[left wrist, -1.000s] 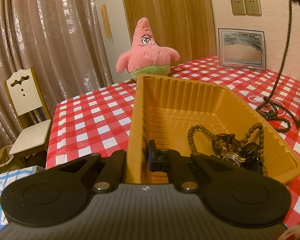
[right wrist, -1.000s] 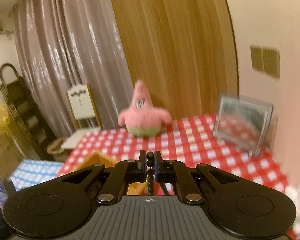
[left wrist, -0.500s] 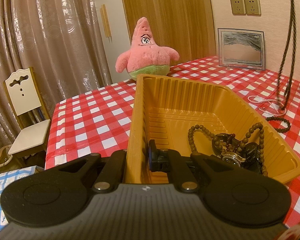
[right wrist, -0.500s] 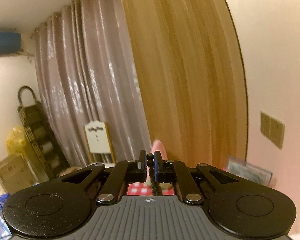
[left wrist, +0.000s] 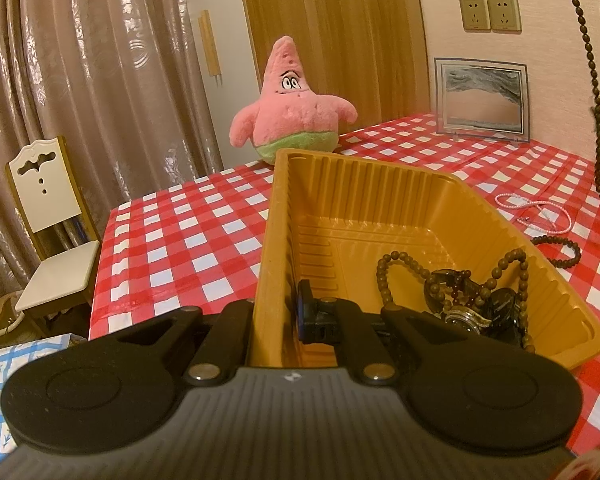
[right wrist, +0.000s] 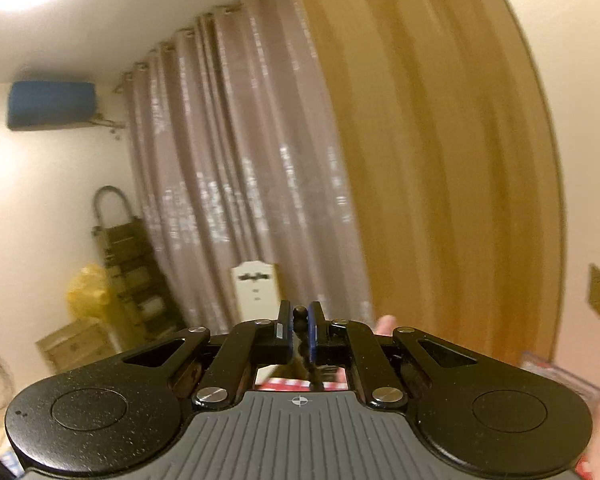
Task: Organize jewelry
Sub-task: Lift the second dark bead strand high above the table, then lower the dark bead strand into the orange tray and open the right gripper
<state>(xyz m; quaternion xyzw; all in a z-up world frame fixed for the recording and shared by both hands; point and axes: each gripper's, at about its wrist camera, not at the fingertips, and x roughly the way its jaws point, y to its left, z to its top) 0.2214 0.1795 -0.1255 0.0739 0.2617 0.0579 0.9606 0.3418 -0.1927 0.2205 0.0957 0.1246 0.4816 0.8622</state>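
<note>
Two grippers were clamped shut: the left gripper (left wrist: pixel 282 316) pinched the near wall of the yellow tray (left wrist: pixel 380 200), and the right gripper (right wrist: pixel 299 330) pinched a dark bead necklace (left wrist: pixel 590 68). The necklace hung straight down, long axis vertical, its lower end near the checked tablecloth (left wrist: pixel 180 240) right of the tray.

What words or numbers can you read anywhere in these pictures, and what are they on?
There are no words or numbers to read.
The left gripper has a tiny white mark on its grey body, too small to tell.
The right gripper has a small crosshair sign on its body, no letters.
The cardboard box is too blurred to show any print.
</note>
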